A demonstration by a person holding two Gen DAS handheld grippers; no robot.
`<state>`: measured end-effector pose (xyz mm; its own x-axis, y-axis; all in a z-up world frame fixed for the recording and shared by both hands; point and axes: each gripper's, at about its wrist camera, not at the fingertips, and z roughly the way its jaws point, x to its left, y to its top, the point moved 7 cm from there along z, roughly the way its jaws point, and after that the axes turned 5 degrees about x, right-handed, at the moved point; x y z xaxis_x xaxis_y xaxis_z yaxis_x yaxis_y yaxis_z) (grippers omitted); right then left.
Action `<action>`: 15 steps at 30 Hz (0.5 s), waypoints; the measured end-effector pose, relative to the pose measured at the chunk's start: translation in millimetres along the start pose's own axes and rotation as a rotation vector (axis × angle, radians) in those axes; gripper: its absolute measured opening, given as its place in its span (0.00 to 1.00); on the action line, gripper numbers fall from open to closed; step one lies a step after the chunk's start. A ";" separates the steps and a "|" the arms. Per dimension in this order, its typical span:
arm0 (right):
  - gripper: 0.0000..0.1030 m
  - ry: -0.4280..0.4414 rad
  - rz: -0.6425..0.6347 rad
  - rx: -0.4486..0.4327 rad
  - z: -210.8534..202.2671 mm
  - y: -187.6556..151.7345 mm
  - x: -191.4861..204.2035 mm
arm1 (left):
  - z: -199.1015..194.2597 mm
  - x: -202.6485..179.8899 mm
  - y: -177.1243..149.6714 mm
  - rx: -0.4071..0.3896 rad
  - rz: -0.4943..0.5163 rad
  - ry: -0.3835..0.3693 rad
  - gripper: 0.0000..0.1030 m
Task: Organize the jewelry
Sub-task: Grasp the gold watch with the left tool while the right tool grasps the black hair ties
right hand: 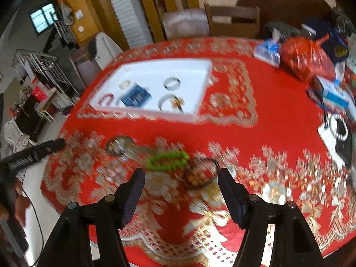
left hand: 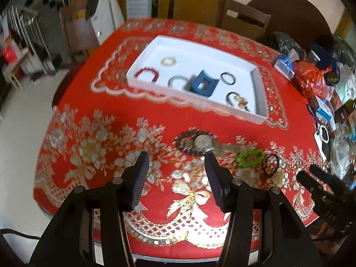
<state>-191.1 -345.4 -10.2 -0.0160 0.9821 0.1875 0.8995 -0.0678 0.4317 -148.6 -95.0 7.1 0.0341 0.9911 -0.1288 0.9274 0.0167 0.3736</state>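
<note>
Jewelry: 4 pieces lying loose beside the tray [left hand: 259, 72]. Left gripper [left hand: 176, 155] and right gripper [right hand: 181, 172] hovering, fingers apart, empty. Next: closing on the watch [left hand: 203, 142].

Red floral tablecloth [left hand: 138, 120], white tray [left hand: 259, 116], watch [left hand: 203, 142], green bracelet [left hand: 249, 157]

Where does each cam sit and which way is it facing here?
Left wrist: on the left gripper, above the table's near edge, looking across at the wristwatch and white tray; its open fingers show, and the right gripper enters at lower right.
Right wrist: on the right gripper, facing the green bracelet and black hair tie; its open fingers show, the left gripper at far left.
Shared: tray, watch, bracelet, hair tie, red tablecloth.
</note>
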 end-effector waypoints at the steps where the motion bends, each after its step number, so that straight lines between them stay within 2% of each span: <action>1: 0.64 -0.006 0.011 0.020 7.5 -5.6 -6.7 | 6.0 5.2 -1.3 0.017 -0.010 -0.006 0.50; 4: 0.64 -0.008 0.045 0.062 23.9 -16.8 -21.8 | 23.0 16.7 -4.3 0.052 -0.027 -0.011 0.50; 10: 0.64 -0.014 0.072 0.099 44.2 -21.5 -32.0 | 51.8 13.0 -6.3 0.141 -0.035 -0.076 0.50; 12: 0.64 -0.018 0.076 0.102 47.9 -19.3 -32.2 | 56.9 6.8 -3.1 0.142 -0.030 -0.099 0.61; 15: 0.64 -0.013 0.087 0.109 51.4 -16.7 -31.1 | 63.0 -9.0 2.4 0.146 0.046 -0.130 0.64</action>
<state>-183.2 -365.8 -68.6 0.0690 0.9756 0.2085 0.9392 -0.1340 0.3162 -123.2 -112.2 -48.8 0.1169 0.9648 -0.2357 0.9676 -0.0572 0.2457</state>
